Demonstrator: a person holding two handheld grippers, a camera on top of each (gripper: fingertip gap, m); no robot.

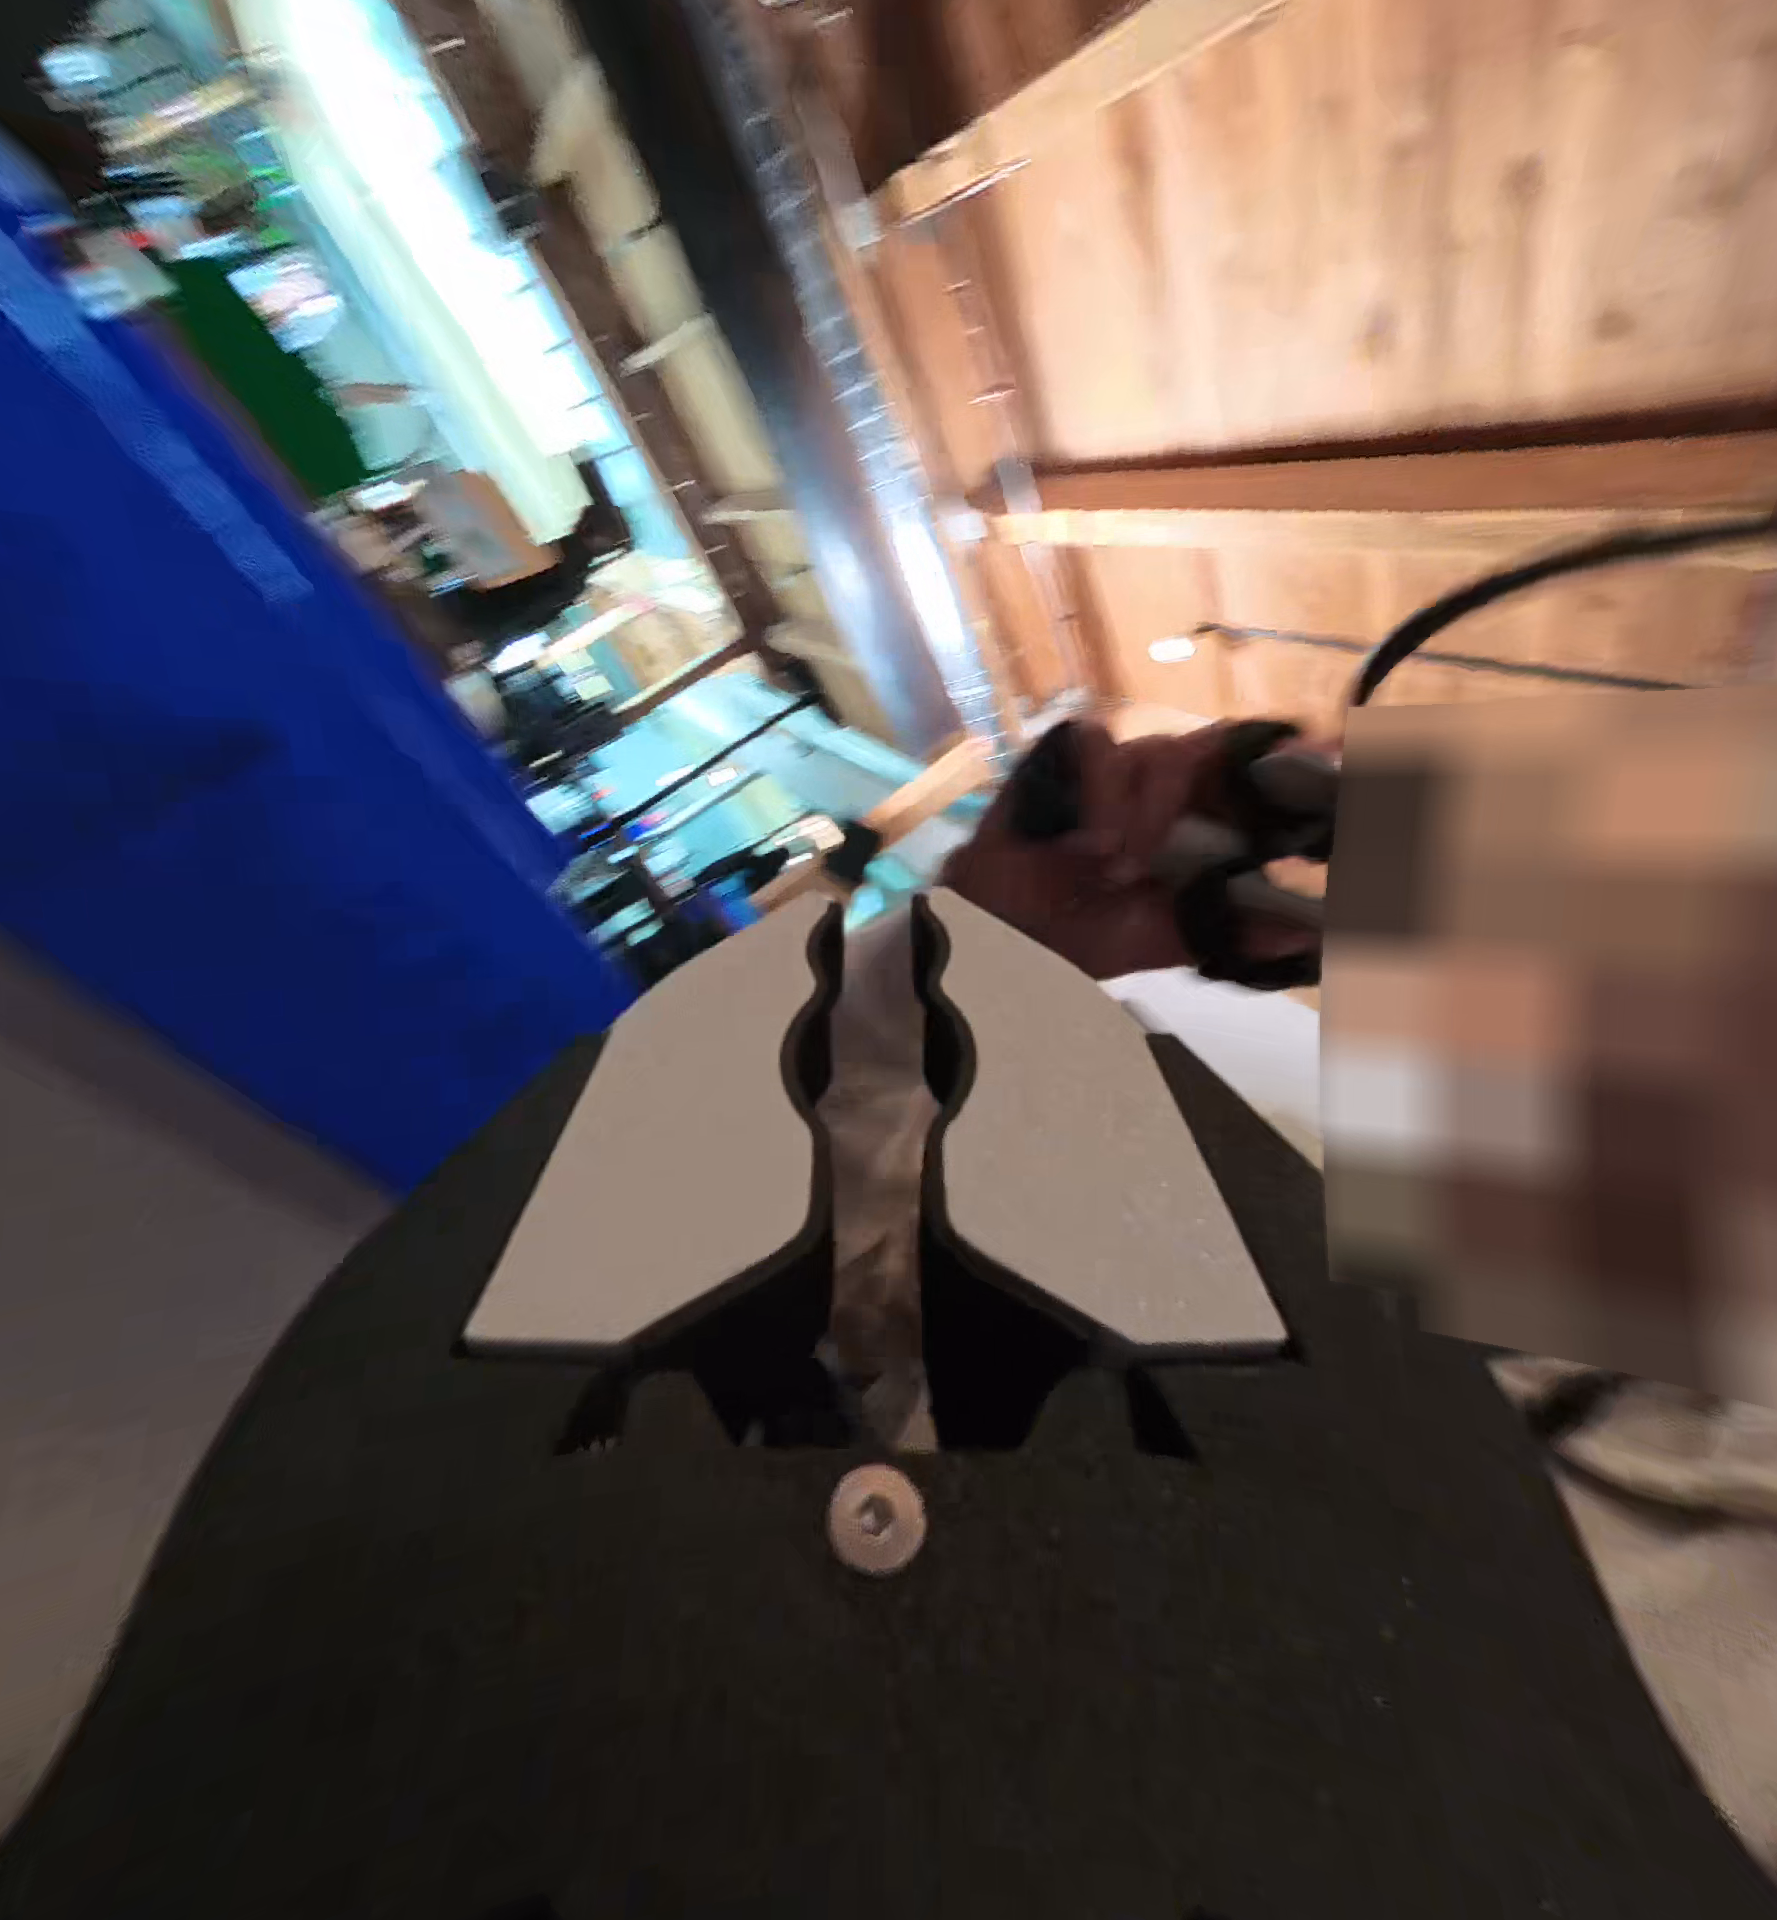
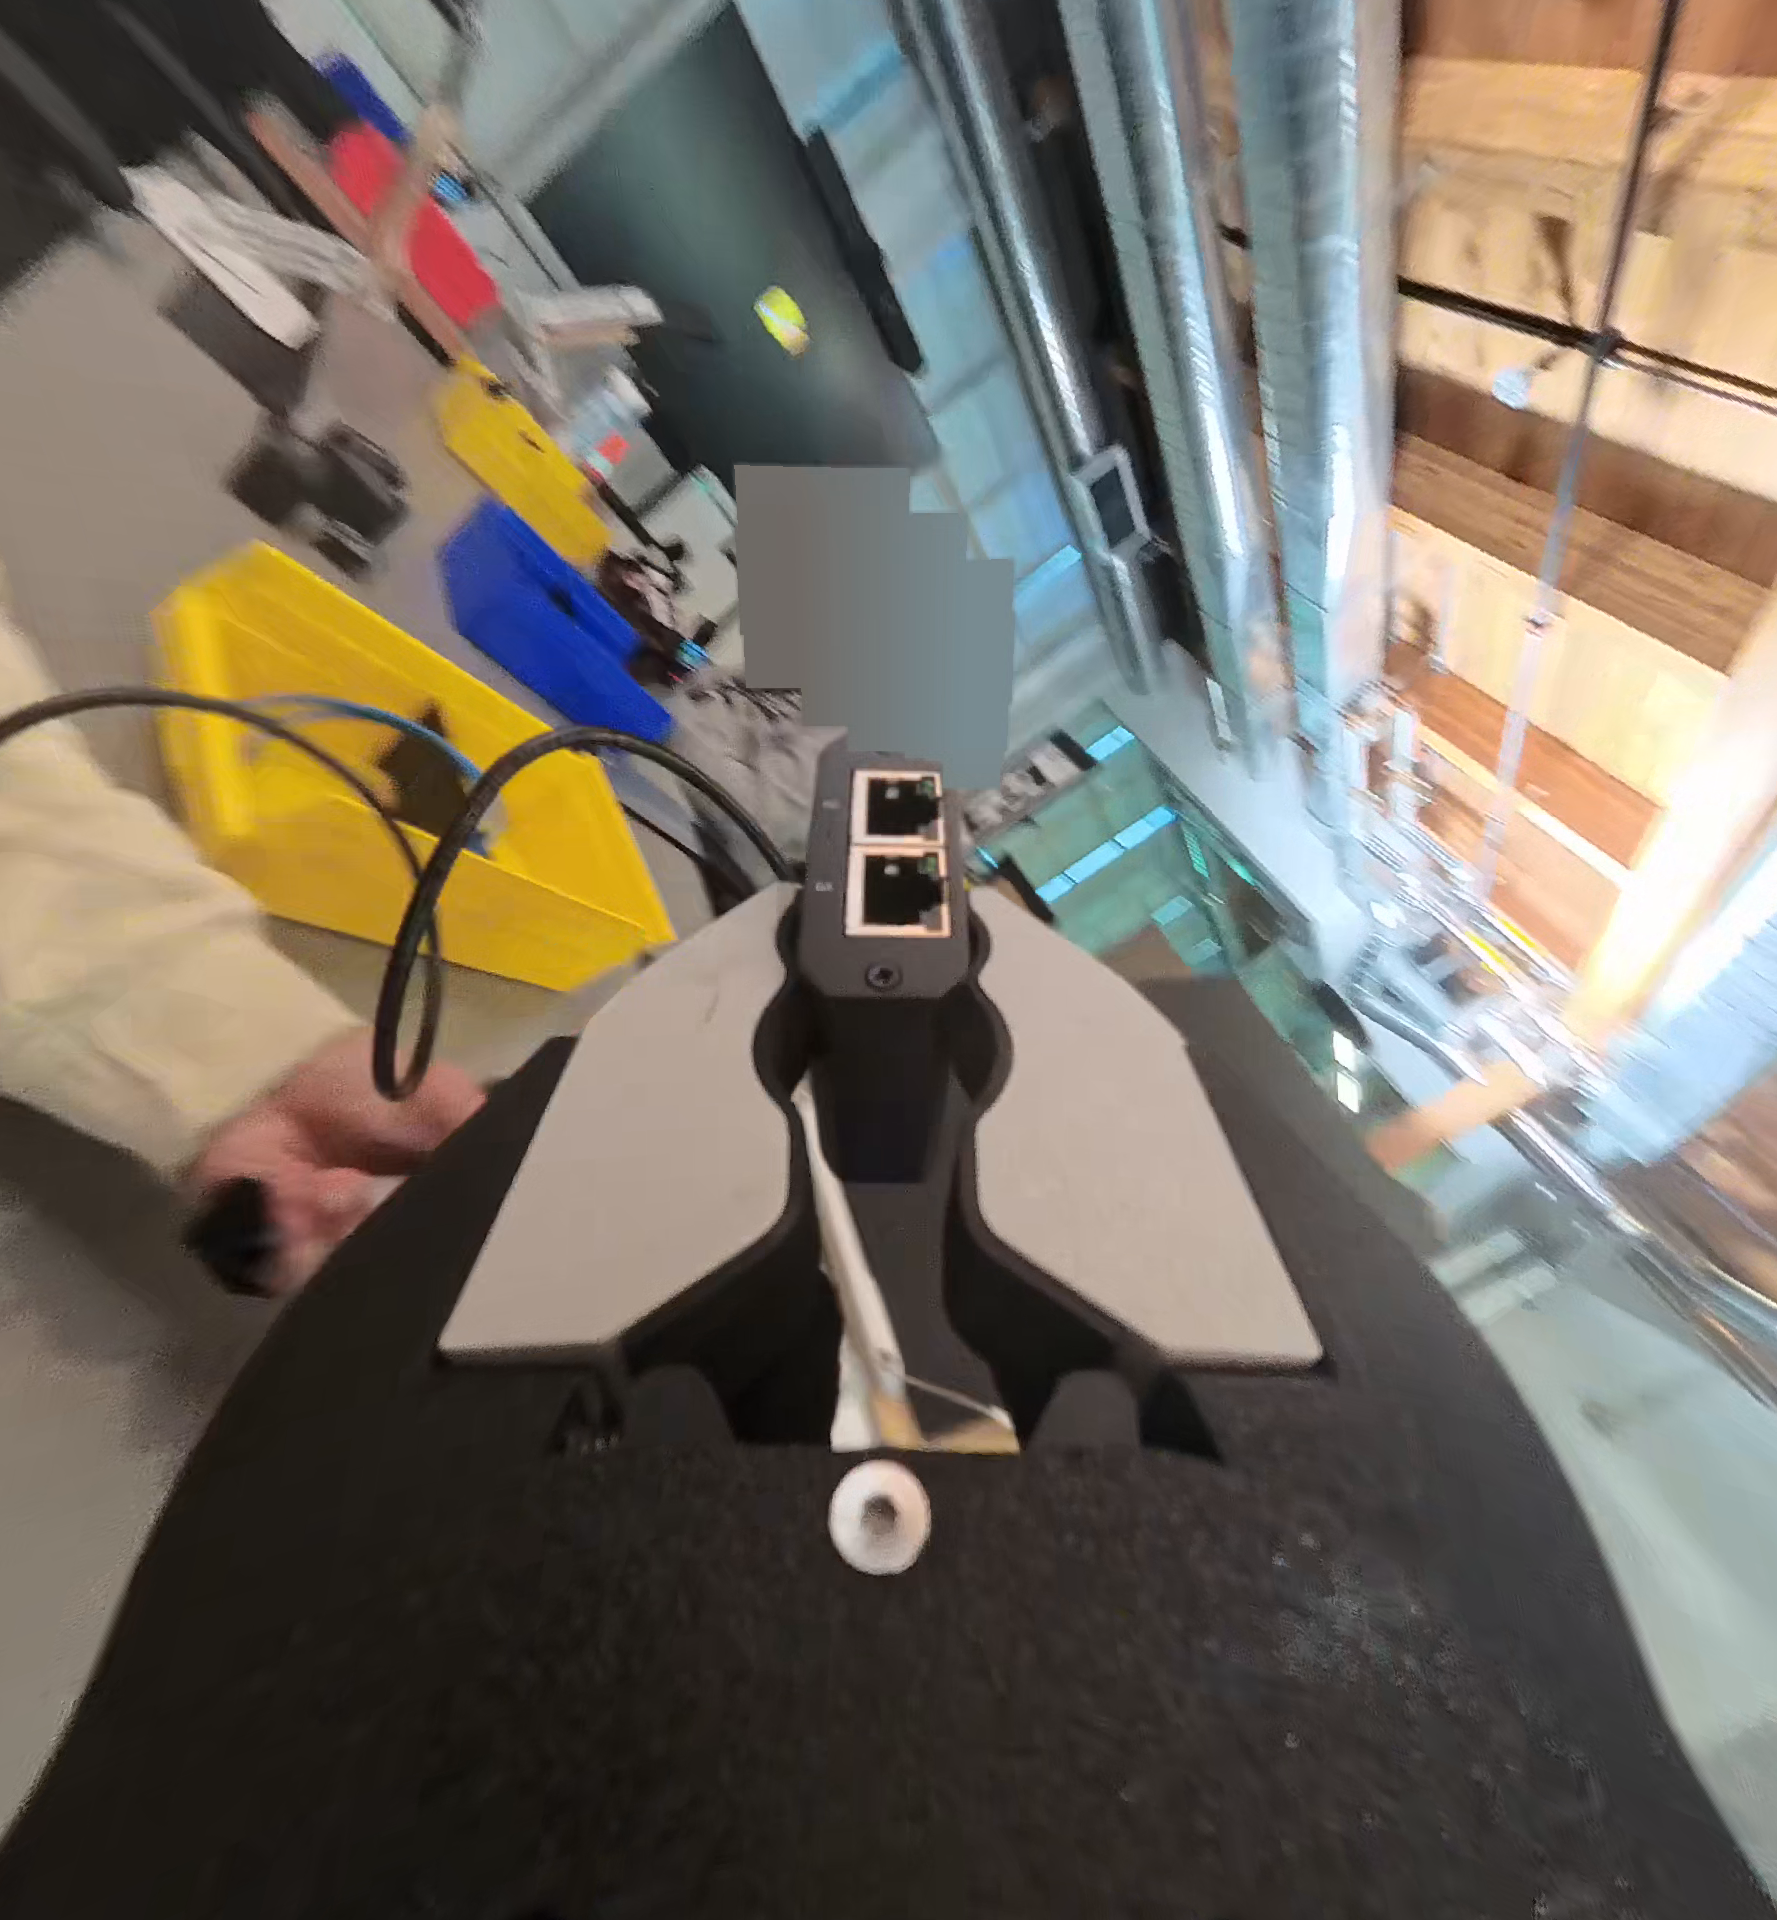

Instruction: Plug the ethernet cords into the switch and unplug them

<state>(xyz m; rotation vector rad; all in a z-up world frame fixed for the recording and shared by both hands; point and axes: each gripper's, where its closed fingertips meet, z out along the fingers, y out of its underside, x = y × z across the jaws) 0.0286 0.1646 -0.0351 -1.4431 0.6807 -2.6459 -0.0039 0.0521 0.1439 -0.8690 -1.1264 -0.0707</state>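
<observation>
Right gripper (image 2: 882, 935) clamps the switch (image 2: 886, 883), both ports empty and facing out. Left gripper (image 1: 879, 914) is nearly closed, holding nothing. Cords (image 2: 416, 894) dangle left; next, seize a plug.

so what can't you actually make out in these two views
- Left wrist view: anything between the left tongs; the narrow gap shows only blur.
- Right wrist view: the back of the switch, hidden by the right tongs.
- Right wrist view: the black cord's ends; blur and the hand cover them.
</observation>
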